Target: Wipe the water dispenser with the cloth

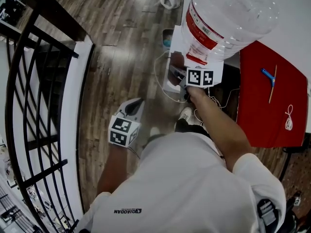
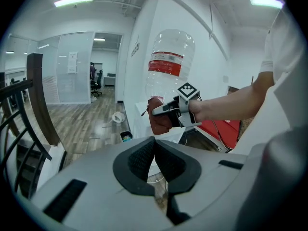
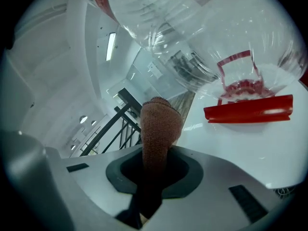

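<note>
The water dispenser [image 1: 181, 41] is a white cabinet with a big clear bottle [image 1: 228, 13] wearing a red label. My right gripper [image 1: 178, 74] is held against the cabinet's front below the bottle, shut on a brown-red cloth [image 3: 159, 124]. In the right gripper view the cloth bulges out past the jaws towards the white cabinet top [image 3: 236, 148] and its red collar [image 3: 248, 109]. From the left gripper view the cloth [image 2: 159, 120] shows as a wad in the right gripper [image 2: 166, 110] below the bottle [image 2: 169, 66]. My left gripper [image 1: 134, 106] hangs lower left over the floor, shut and holding nothing.
A black railing with a white edge [image 1: 73, 106] runs down the left. A red table [image 1: 272, 101] with a blue item stands to the right of the dispenser. White cords [image 1: 163, 84] and a small bin [image 1: 167, 38] lie on the wood floor by the dispenser.
</note>
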Demonstrator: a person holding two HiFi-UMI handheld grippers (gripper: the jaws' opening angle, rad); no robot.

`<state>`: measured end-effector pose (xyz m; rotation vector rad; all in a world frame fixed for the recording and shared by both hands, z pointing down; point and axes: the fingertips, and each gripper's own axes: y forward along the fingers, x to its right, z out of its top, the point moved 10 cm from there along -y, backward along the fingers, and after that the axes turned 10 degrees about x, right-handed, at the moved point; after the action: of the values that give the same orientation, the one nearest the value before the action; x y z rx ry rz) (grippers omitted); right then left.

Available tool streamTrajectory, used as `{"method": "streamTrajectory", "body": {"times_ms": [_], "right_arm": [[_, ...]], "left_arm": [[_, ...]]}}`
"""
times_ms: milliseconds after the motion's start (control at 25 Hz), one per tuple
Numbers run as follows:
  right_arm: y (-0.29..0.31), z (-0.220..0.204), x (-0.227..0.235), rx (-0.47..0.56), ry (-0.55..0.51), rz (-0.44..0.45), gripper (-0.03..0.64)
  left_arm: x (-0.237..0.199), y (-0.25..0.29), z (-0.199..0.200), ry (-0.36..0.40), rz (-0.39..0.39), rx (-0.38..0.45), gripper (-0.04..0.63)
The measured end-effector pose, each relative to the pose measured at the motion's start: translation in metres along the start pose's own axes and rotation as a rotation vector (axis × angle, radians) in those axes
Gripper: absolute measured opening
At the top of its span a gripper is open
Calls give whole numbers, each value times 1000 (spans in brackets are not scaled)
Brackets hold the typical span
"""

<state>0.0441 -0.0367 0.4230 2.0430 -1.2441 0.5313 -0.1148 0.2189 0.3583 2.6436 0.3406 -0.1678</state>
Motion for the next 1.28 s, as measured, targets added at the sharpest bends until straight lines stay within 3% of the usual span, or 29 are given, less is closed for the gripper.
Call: {"method": "streamTrajectory", "body": {"times_ms": [800,1280], "right_arm": [[-90,-7,60,108,39,-160,57],[-160,3,109,213,86,-304,57]], "left_arm": [[43,59,7,71,-205,-53,-11],[53,75,8,83,-258,-62,-11]]}}
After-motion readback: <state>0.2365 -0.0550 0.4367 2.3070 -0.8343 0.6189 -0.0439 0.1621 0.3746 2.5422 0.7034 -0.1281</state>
